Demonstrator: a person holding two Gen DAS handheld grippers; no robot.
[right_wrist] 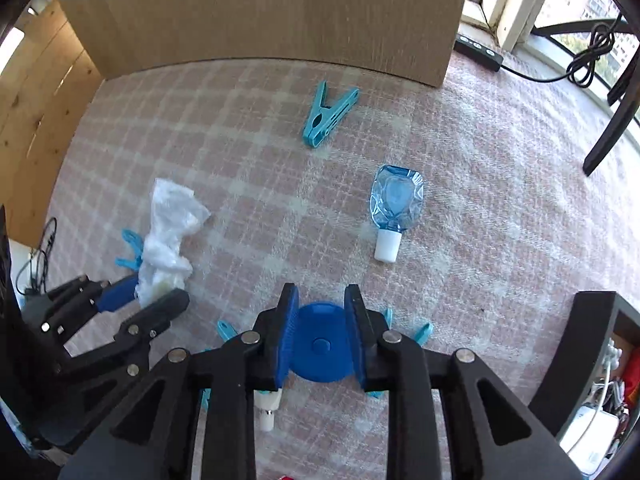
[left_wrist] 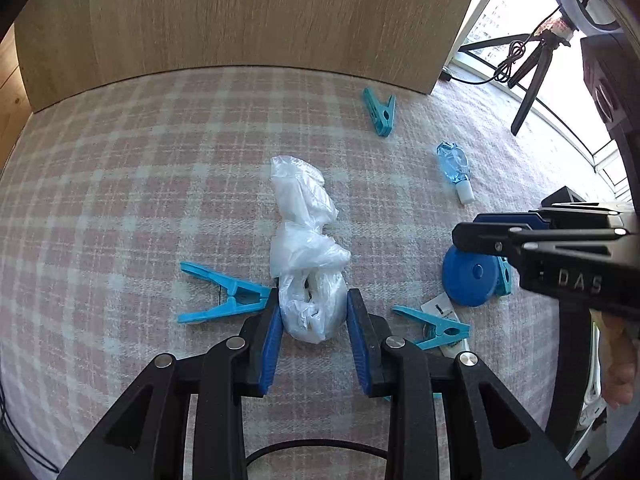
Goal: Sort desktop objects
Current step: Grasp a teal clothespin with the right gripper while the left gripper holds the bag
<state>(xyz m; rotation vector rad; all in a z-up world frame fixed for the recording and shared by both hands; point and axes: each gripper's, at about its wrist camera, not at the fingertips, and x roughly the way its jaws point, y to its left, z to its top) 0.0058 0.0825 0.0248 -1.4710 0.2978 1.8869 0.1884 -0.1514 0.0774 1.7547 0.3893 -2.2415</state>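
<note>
right gripper: the right gripper, black with blue pads, has both pads against the sides of a round blue plastic disc with a centre button
left gripper: the left gripper enters low at the left, its fingers on either side of a crumpled white plastic bag
bottle: a small clear blue plastic bottle with a white cap lies flat beyond the disc, cap pointing toward the camera
far clip: a teal plastic clothes peg lies near a tall light wooden panel
near clips: teal peg ends show beside and under the disc
surface: a pink and white checked cloth
</note>
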